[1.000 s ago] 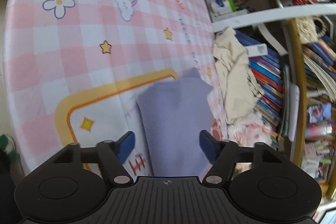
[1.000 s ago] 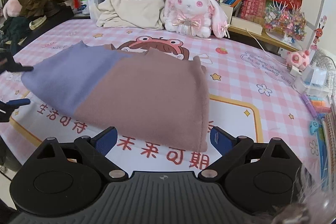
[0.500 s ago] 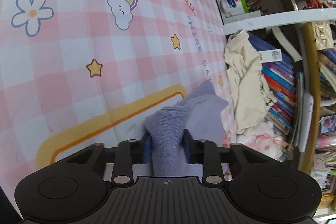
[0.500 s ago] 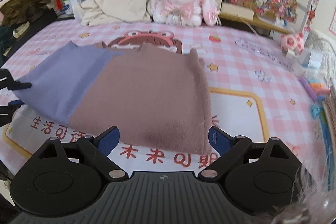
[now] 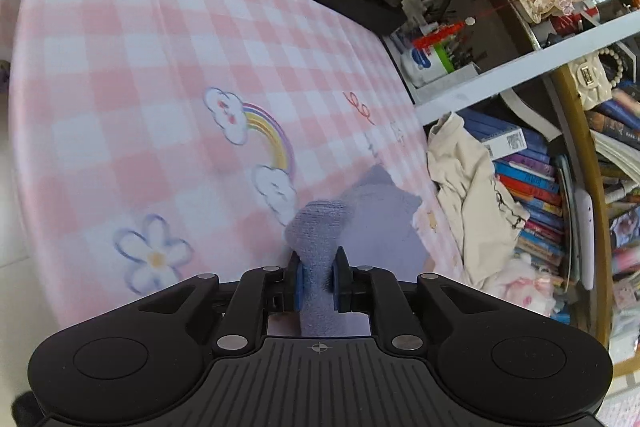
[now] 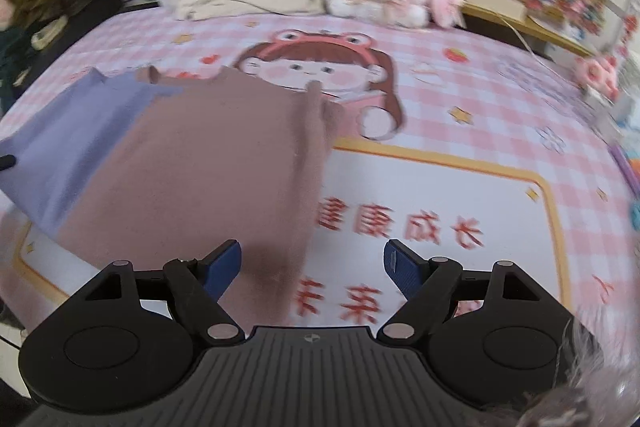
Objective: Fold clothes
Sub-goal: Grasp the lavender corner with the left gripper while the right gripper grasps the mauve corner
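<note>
Your left gripper pinches the cloth; your right one hangs over its near corner.
Left wrist view: your left gripper (image 5: 317, 283) clamps the lilac end of the garment (image 5: 320, 227) over the pink checked mat (image 5: 160, 67). Right wrist view: your right gripper (image 6: 312, 265) is closing, pads clear of the brown corner (image 6: 276, 267) lying between them on the mat's near side.

Left black two-finger gripper w/ blue pads (image 5: 318, 285): angled down, jaws nearly together, pads pinching a bunched fold of lavender knit fabric (image 5: 320, 227) that sticks up btwn them. Right black two-finger gripper w/ blue pads (image 6: 312, 269): pitched steeper down, jaws wide apart but closing; edge of dusty-pink knit garment (image 6: 224, 163) lies btwn the fingers, pads not touching it.
</note>
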Motion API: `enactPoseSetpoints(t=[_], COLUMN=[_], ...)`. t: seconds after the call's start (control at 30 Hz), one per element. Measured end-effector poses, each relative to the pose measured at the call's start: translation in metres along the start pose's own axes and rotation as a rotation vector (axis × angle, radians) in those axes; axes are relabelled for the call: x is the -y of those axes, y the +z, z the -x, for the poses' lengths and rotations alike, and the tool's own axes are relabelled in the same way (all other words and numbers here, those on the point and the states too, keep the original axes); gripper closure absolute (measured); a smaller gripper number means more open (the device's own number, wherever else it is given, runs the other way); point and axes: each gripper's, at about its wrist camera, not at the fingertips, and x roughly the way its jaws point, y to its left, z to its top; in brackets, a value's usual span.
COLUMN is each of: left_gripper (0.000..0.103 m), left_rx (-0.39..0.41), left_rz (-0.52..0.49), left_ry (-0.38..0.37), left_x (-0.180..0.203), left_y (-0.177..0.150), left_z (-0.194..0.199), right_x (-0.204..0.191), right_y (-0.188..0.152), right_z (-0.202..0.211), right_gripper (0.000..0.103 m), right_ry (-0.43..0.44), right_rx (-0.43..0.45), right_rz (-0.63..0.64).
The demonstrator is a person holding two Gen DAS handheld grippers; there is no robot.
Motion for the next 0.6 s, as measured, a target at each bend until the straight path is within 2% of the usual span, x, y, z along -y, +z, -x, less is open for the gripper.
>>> enactPoseSetpoints(t=[0.1, 0.17, 0.23, 0.3, 0.6], left_gripper=[0.080, 0.079, 0.079, 0.079, 0.079], left_rx=[-0.028, -0.026, -0.023, -0.029, -0.054], left_rz=[0.022, 0.037, 0.054, 0.069, 0.096], left_ry=[-0.014, -0.036, -0.046, -0.052, -0.088], left_x=[-0.010, -0.012, -0.013, -0.013, -0.016], left_y=[0.003, 0.003, 0.003, 0.004, 0.019], left_z=[-0.004, -0.008, -0.010, -0.012, -0.024], right_x=[-0.009, -0.010, -0.008, -0.008, -0.011], right_y=[0.004, 0.006, 0.007, 0.009, 0.018], right_z=[-0.008, -0.014, -0.021, -0.026, -0.038], right_gripper=[0.044, 0.052, 0.067, 0.074, 0.075], right_ry=[0.034, 0.041, 0.063, 0.087, 0.104], right_rx=[-0.014, -0.030, -0.050, -0.066, -0.047], right_rz=[0.008, -0.008, -0.044, -0.072, -0.131])
